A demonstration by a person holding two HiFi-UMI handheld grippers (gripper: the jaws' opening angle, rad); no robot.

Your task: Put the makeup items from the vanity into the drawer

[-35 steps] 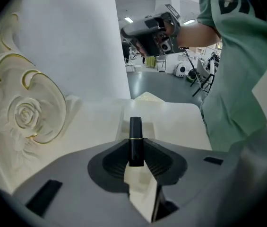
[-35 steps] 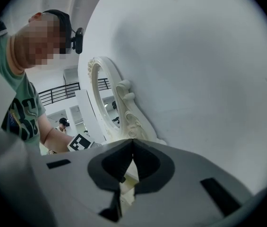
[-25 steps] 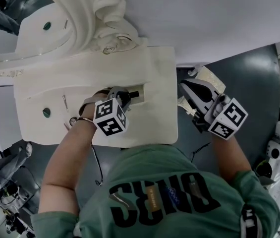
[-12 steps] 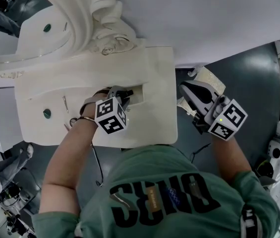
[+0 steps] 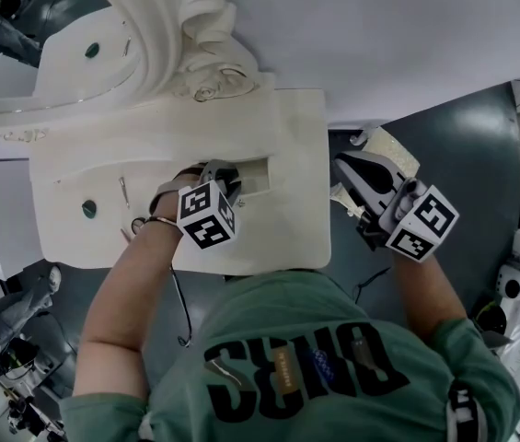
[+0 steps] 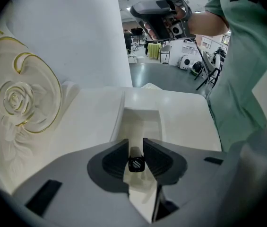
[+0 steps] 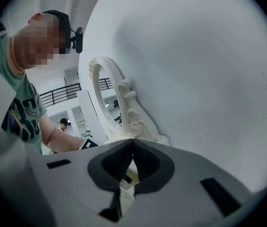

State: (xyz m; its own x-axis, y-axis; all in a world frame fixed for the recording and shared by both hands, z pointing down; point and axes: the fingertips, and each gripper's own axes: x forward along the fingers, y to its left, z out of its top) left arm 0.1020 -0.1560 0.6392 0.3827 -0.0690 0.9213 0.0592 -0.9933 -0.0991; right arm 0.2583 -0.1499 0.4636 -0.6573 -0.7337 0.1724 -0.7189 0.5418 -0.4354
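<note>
My left gripper (image 5: 233, 179) points steeply down over a rectangular recess (image 5: 261, 177) in the white vanity top (image 5: 195, 145). Its jaws are shut on a small tube with a black cap (image 6: 136, 164); the cap end faces the camera and the paler body points into the recess (image 6: 142, 123). In the head view the gripper hides most of the tube. My right gripper (image 5: 344, 162) hangs in the air to the right of the vanity, off its edge. In the right gripper view that gripper (image 7: 133, 143) has its tips together with nothing between them.
A thin stick-like item (image 5: 123, 191), a small green round piece (image 5: 89, 209) and a ring-shaped item (image 5: 137, 224) lie on the vanity's left part. A carved rose (image 5: 208, 91) and an oval mirror (image 5: 75, 63) rise behind it. Grey floor (image 5: 453, 145) lies to the right.
The tube's black end stuck out to the right of the left jaws one second ago; now the gripper hides it. The right gripper has stayed put.
</note>
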